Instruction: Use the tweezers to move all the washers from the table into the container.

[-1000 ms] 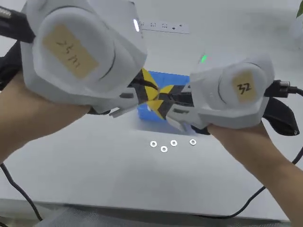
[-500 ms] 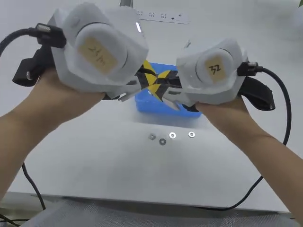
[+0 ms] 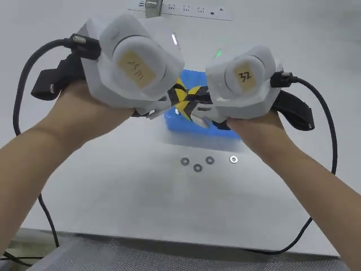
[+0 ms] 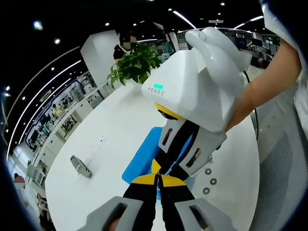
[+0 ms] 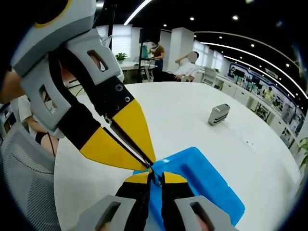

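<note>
The blue container [image 3: 181, 126] is mostly hidden; the tweezers [image 5: 130, 143] barely show.

A white table [image 3: 113, 186] sits in an office with ceiling light strips [image 5: 140, 10] and a potted plant [image 4: 137, 65].

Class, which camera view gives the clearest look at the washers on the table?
The head view: four washers lie on the white table, seen plainly from above. The left gripper view catches three, tiny and distorted. The right gripper view faces the blue container.
</note>
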`<act>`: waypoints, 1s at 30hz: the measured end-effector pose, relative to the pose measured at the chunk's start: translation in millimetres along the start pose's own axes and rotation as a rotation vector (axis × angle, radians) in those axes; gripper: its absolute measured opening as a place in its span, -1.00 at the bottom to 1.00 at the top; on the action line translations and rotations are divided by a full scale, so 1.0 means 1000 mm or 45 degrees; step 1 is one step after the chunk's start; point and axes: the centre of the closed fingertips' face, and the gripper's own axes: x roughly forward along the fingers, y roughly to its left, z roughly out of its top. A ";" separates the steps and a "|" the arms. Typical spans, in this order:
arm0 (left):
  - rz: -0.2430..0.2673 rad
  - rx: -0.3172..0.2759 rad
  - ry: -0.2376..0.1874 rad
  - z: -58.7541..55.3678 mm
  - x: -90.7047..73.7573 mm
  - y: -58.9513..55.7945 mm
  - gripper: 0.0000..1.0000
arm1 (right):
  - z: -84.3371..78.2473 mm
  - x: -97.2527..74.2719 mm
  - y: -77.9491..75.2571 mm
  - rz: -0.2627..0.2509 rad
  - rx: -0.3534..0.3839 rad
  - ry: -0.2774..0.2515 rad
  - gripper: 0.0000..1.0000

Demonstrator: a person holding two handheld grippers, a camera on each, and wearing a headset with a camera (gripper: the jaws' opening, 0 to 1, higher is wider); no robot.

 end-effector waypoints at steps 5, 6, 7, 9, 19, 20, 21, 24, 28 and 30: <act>-0.002 -0.008 -0.009 -0.001 -0.001 -0.001 -1.00 | -0.001 0.000 0.000 -0.002 0.015 -0.006 -0.91; -0.005 -0.012 -0.010 0.000 -0.001 -0.002 -1.00 | -0.001 -0.001 0.000 -0.001 0.028 -0.008 -0.91; -0.006 -0.014 -0.010 0.000 -0.001 -0.002 -1.00 | -0.001 -0.001 0.000 -0.001 0.038 -0.010 -0.91; -0.010 -0.012 -0.009 0.000 -0.001 -0.005 -1.00 | -0.002 -0.002 0.001 -0.006 0.054 -0.017 -0.91; -0.040 -0.008 -0.010 0.001 -0.001 -0.019 -1.00 | -0.009 -0.008 0.006 -0.037 0.054 -0.013 -0.91; -0.045 -0.009 -0.013 0.002 -0.001 -0.020 -1.00 | -0.010 -0.008 0.007 -0.032 0.063 -0.016 -0.92; -0.050 -0.017 -0.015 0.002 0.000 -0.022 -1.00 | -0.010 -0.008 0.009 -0.024 0.087 -0.023 -0.92; -0.044 0.002 -0.014 0.003 0.000 -0.024 -1.00 | -0.010 -0.009 0.011 -0.040 0.079 -0.030 -0.93; -0.053 0.000 -0.010 0.002 0.001 -0.027 -1.00 | -0.010 -0.008 0.013 -0.029 0.106 -0.036 -0.94; -0.055 0.001 -0.009 0.002 0.001 -0.028 -1.00 | -0.010 -0.008 0.016 -0.028 0.105 -0.032 -0.94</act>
